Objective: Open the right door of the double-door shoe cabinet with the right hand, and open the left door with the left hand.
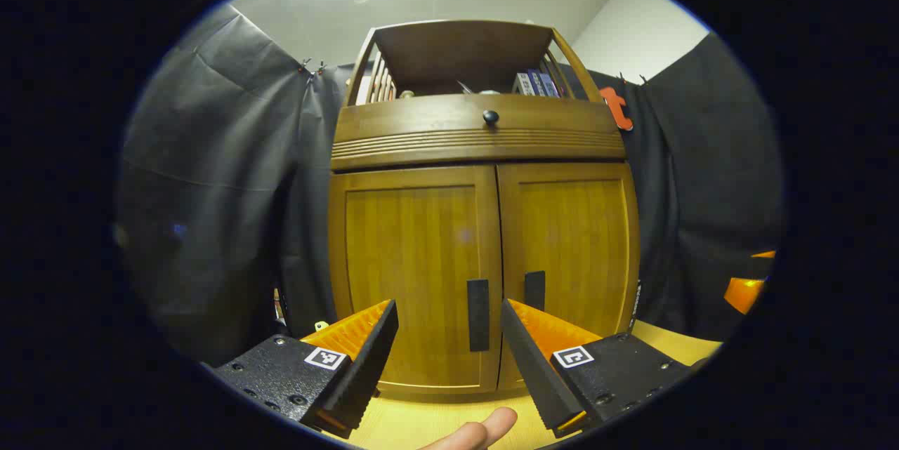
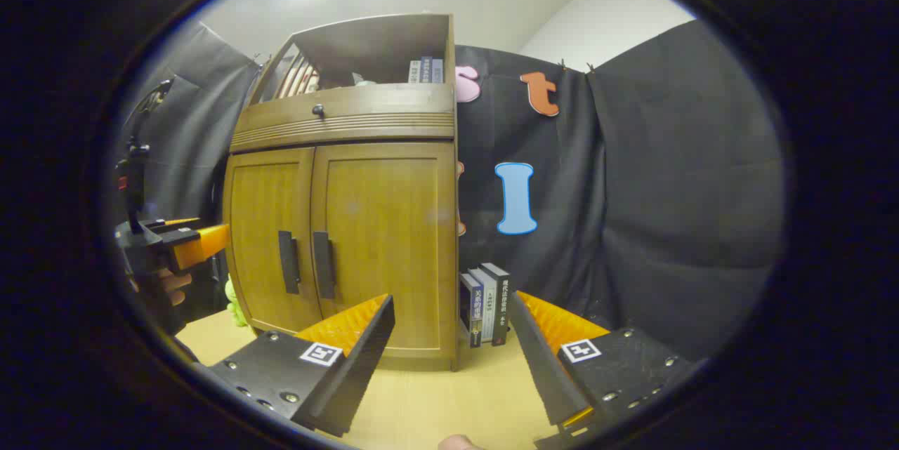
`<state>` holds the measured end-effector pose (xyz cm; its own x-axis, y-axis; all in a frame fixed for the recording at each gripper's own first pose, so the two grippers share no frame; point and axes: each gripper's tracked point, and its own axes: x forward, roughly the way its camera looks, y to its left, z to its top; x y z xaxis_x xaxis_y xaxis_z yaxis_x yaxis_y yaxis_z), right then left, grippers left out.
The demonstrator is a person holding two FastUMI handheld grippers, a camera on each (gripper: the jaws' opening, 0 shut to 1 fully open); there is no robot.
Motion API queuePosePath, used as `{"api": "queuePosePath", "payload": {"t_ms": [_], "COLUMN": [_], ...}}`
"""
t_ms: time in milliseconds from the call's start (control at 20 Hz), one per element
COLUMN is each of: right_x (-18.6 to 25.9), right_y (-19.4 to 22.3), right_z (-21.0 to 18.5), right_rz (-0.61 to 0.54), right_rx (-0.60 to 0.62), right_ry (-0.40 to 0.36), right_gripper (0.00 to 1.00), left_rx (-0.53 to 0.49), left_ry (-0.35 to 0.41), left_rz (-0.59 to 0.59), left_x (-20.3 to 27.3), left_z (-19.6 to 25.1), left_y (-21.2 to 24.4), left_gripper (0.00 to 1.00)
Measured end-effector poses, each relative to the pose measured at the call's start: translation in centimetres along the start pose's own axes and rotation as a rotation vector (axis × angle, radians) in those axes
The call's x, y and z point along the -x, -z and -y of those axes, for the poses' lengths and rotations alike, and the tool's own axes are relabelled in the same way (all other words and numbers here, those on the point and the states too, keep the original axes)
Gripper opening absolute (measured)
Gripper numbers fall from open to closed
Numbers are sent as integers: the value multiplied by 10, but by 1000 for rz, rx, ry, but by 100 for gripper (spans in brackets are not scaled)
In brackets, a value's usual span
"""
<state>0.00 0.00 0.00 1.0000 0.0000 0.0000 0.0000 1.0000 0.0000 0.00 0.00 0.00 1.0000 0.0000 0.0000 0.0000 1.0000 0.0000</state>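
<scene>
Facing the closed double-door shoe cabinet [image 1: 484, 225], both grippers hold off from it with fingers spread apart.

In the left gripper view the left gripper [image 1: 449, 327] is wide open and empty, and the left door's handle [image 1: 478, 314] shows in the gap between its fingers, with the right door's handle [image 1: 534, 290] just beyond the inner finger; both doors are shut. A fingertip [image 1: 484, 431] shows below the gripper, above the wooden tabletop [image 1: 421, 425]. In the right gripper view the right gripper [image 2: 453, 320] is likewise open and empty, the cabinet ahead and to its left, and the upright books [image 2: 486, 304] beside the cabinet stand between its fingers. Their spines carry writing too small to read. A square black-and-white marker [image 2: 326, 353] sits on each finger mount.
</scene>
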Motion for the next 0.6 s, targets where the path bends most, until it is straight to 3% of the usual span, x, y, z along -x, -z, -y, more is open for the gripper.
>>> {"api": "queuePosePath", "payload": {"t_ms": [100,250,350,550,600], "right_x": [5,1,-3,-8,-8], "right_y": [-7,-13,-16,-16,-16], "right_z": [-7,-11,-11,-28,-31], "right_rz": [9,6,-2,-16,-18], "right_rx": [-19,-55,-63,-102,-96], "right_ry": [3,23,52,27,23], "right_gripper": [96,96,96,96,97], "left_rx": [21,11,54,90,86], "left_ry": [42,28,72,122,130], "left_rz": [-26,-29,-44,-71,-70], "left_x": [3,4,6,7,6], "left_z": [1,-15,-8,-7,-7], "left_y": [4,3,5,10,9], "left_gripper": [92,92,90,89,94]}}
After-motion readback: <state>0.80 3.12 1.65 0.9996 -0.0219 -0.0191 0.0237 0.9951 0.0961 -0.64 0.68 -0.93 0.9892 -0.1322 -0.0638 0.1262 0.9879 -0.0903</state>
